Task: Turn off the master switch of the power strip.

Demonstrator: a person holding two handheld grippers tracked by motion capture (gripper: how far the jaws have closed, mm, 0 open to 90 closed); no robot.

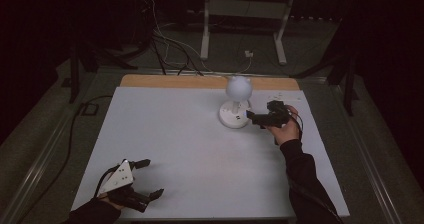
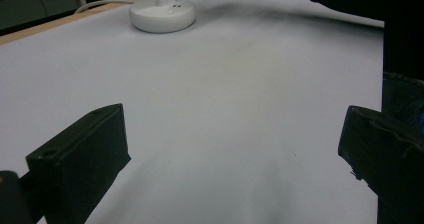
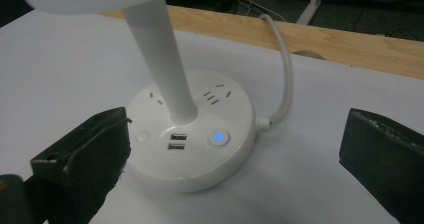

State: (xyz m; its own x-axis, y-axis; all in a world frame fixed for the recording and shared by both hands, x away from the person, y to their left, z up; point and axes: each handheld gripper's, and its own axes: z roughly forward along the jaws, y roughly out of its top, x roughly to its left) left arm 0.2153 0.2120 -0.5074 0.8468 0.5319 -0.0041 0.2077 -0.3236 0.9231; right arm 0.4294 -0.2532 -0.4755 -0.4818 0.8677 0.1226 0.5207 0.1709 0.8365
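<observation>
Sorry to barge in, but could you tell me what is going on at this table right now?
A person is working at a white table with a two-jaw gripper in each hand. The right gripper is open and sits right beside the round base of a white desk lamp, one jaw close against the base's side near the lit blue button and two USB ports. It grips nothing yet. The left gripper rests open at the near corner, far from the lamp.
</observation>
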